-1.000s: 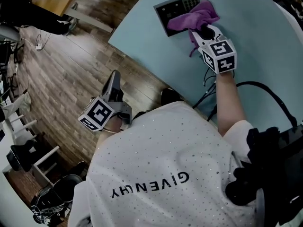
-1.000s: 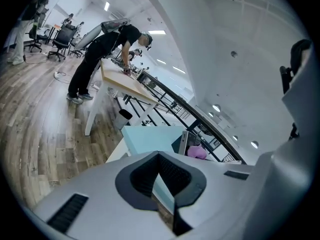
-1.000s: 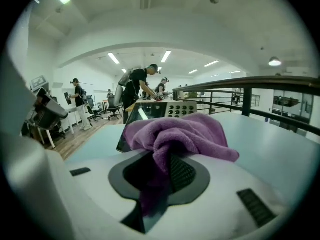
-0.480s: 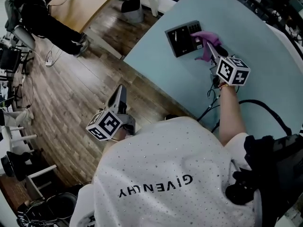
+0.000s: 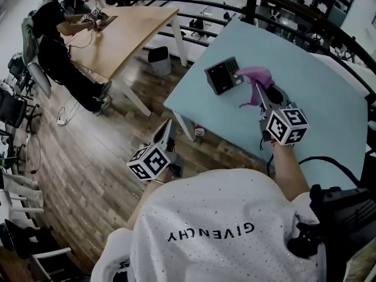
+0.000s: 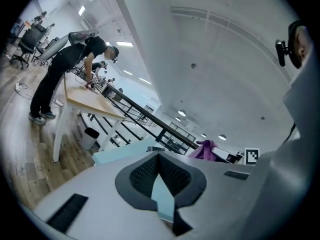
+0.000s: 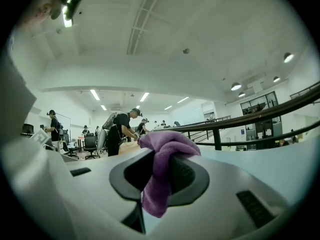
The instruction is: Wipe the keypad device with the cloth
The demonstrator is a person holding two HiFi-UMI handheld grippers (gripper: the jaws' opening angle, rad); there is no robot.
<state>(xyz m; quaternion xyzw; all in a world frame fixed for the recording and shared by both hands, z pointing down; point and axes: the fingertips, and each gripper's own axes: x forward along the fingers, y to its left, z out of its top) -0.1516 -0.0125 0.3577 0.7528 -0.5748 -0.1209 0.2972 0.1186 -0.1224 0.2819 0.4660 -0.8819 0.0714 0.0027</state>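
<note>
Your right tongs (image 5: 257, 87) clamp a bunched fold of the purple cloth (image 5: 259, 74), likely soft, light and limp, just beside the keypad (image 5: 222, 76) on the bench (image 5: 329, 93); your left tongs (image 5: 167, 129) hang closed, empty.

Head view: dark square keypad device (image 5: 222, 75) too small to read keys; its right edge sits under crumpled purple cloth (image 5: 258, 77). Right claw (image 5: 257, 90) tips buried in cloth. Pale-blue tabletop (image 5: 320, 69) near side hidden behind person's arm & white shirt (image 5: 223, 216). Right gripper view: cloth covers part of pads (image 7: 186, 176).
</note>
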